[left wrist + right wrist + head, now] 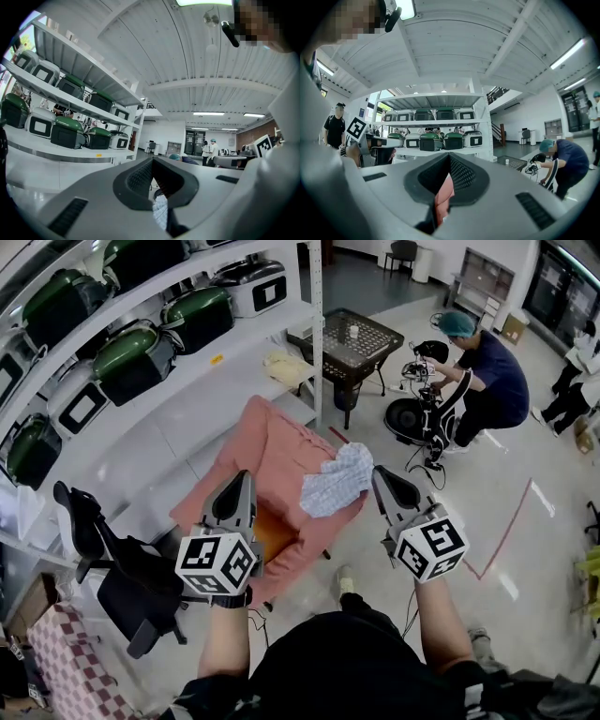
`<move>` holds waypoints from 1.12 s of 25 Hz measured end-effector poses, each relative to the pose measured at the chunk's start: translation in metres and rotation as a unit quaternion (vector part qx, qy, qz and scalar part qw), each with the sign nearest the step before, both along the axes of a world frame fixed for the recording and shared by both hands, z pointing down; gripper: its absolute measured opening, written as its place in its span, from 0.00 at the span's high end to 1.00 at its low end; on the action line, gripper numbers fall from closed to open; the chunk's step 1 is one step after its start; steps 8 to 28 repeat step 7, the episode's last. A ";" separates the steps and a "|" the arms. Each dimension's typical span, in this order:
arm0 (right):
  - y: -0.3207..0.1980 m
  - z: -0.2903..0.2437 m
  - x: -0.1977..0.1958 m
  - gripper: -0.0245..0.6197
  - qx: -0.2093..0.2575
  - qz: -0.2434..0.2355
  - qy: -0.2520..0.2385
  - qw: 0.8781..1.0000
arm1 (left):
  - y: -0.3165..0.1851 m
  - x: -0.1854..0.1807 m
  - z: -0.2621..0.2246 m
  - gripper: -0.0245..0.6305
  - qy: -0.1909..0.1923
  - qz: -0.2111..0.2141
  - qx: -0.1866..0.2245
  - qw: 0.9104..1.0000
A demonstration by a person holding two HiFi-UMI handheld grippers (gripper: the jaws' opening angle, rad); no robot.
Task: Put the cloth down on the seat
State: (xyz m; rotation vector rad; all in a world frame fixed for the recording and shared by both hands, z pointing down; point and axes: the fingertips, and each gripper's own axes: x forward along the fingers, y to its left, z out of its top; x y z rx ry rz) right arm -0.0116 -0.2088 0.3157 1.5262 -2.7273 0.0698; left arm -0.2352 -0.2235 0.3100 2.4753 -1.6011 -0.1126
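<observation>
Lying on pink seat [267, 451], patterned cloth [337, 482]

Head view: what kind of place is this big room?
Probably a workshop or test lab, not a home: white metal shelves loaded with matching green machines, a bare taped floor, and a person bent over equipment.

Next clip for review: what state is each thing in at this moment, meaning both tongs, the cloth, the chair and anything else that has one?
Left tongs: shut, empty, raised over the armchair.
Right tongs: shut, empty.
Blue-and-white patterned cloth: lying crumpled on the armchair, free of both tongs.
Salmon-pink upholstered armchair: upright, cloth resting near one edge.
Green-lidded appliances on the white shelves: lids closed.
</observation>
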 end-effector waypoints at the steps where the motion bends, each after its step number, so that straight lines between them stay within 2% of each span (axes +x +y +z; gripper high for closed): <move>1: 0.000 0.000 0.000 0.96 0.000 0.000 0.001 1.000 | 0.000 0.000 0.000 0.95 0.000 0.000 0.001 1.000; 28: -0.001 0.002 -0.001 0.96 0.000 -0.003 0.003 1.000 | -0.001 -0.001 0.000 0.95 0.000 -0.003 0.002 1.000</move>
